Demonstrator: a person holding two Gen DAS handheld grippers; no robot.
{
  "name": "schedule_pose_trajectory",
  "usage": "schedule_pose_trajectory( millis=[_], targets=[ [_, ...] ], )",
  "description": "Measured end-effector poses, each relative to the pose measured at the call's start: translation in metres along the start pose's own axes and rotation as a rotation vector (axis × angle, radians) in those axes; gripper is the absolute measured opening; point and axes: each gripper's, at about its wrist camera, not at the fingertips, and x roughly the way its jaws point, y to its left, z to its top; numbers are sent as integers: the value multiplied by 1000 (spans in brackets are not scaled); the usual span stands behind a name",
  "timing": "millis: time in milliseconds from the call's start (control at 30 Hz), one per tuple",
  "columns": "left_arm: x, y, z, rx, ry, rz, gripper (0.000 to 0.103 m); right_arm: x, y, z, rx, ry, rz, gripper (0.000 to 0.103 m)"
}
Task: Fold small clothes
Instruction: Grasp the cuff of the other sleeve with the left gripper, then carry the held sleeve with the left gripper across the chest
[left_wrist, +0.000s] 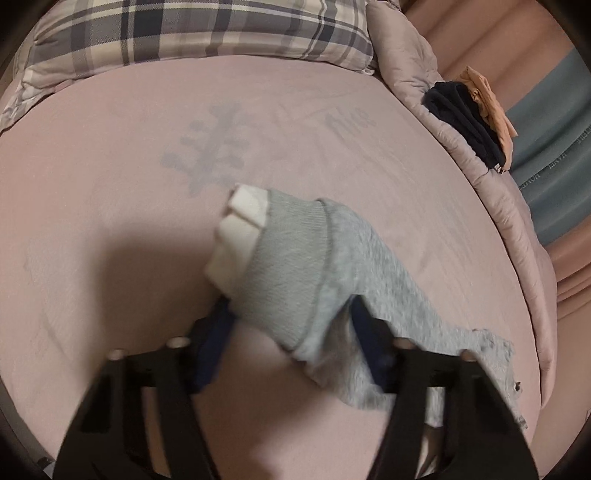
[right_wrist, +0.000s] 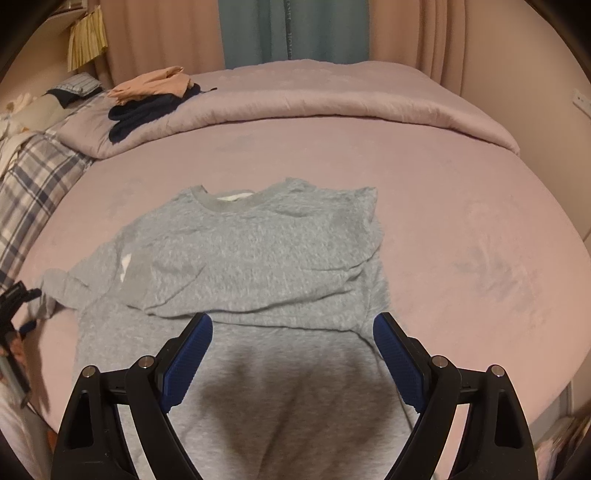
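A grey sweatshirt (right_wrist: 258, 254) lies flat on a pink bed (right_wrist: 461, 192), its right sleeve folded across the chest, just beyond the right gripper (right_wrist: 291, 354) — jaws wide apart, holding nothing. The left gripper (left_wrist: 288, 317) is spread too, the left sleeve cuff (left_wrist: 284, 266) draped over its fingers. Bare sheet lies to the right and far side — a pile of folded clothes (right_wrist: 155, 99) sits far left.
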Motion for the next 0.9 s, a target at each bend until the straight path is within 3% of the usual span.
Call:
schedule_pose_trajectory(
  millis=[33,133,267,600,900],
  targets=[
    [1,1,0,-6,-1,4,48,0,0,0,0,1,-1,88],
    [-1,-1,1,-14,2,-21,34,1,0,1,3,-1,-3,88],
    [-11,-10,2,-18,-1,-66,29,3,-4,0,21,4,4,88],
    [-73,-79,0,116,-92,-228,28,2,-22,-1,76,5,3,88],
    [-94,-146,-23,263,-73,-357,28,0,-35,-4,119,-3,12,88]
  ],
)
